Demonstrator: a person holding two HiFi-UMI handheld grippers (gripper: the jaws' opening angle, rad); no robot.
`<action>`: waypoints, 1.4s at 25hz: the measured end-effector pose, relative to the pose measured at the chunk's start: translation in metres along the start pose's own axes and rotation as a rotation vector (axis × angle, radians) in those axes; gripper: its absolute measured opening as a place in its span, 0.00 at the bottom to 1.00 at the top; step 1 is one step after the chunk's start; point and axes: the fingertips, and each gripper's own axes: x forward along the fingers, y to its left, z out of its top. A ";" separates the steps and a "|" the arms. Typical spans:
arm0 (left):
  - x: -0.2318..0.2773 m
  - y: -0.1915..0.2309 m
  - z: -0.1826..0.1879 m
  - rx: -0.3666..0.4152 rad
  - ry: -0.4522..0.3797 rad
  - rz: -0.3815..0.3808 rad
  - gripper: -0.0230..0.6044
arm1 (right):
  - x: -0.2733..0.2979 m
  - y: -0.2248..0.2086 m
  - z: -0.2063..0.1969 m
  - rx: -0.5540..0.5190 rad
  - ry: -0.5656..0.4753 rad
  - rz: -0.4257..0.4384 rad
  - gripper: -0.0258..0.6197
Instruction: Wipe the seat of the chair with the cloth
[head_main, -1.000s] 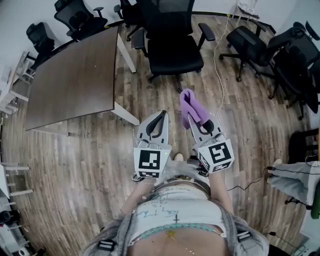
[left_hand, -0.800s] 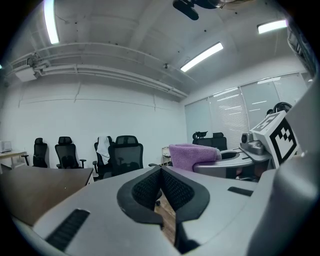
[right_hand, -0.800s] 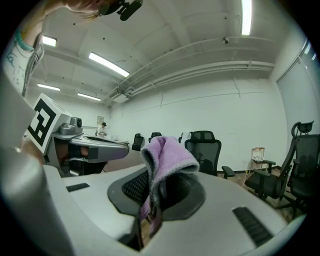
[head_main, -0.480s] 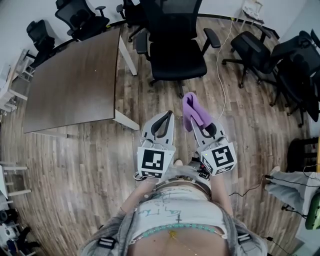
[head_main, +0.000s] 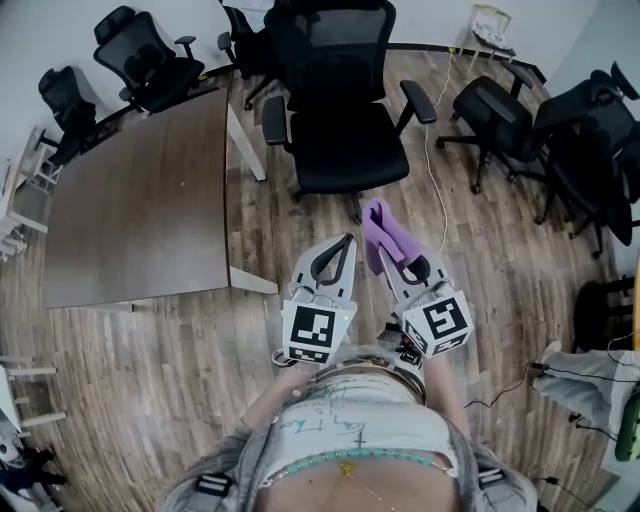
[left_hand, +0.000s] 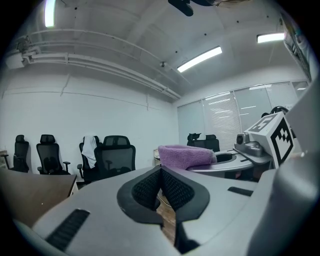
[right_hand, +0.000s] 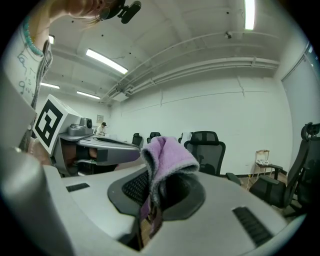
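The purple cloth (head_main: 378, 222) is not on the chair yet: it is pinched in the right claw (head_main: 392, 250), whose jaws are closed on a fold of it, so a thick loop stands up over the tips and the loose end hangs below, probably held this way to leave a soft pad free for pressing onto the seat. The left claw (head_main: 347, 240) rides just beside it at 9 o'clock, jaws drawn together on nothing, seemingly kept in reserve, perhaps to steady the chair. Both are carried low in front of the person's body and point toward 12 o'clock, where the black office chair (head_main: 340, 60) faces them with its seat (head_main: 345, 155) bare and well apart from the cloth, so I judge the wiping has not begun and the approach is in hand. A brown tabletop (head_main: 140, 210) lies at 10 o'clock, more black chairs at 2 o'clock. No brand can be read; each claw's cube (head_main: 318, 328) bears only a black-and-white square marker, and the scrawl on the person's shirt is illegible
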 end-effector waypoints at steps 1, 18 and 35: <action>0.005 0.005 0.001 0.003 -0.002 -0.005 0.04 | 0.007 -0.002 0.002 0.002 -0.003 -0.004 0.11; 0.031 0.065 0.001 -0.005 -0.007 0.004 0.04 | 0.071 -0.004 0.012 -0.037 0.000 -0.008 0.11; 0.146 0.100 0.020 -0.019 0.028 0.074 0.04 | 0.145 -0.109 0.030 -0.015 -0.005 0.066 0.11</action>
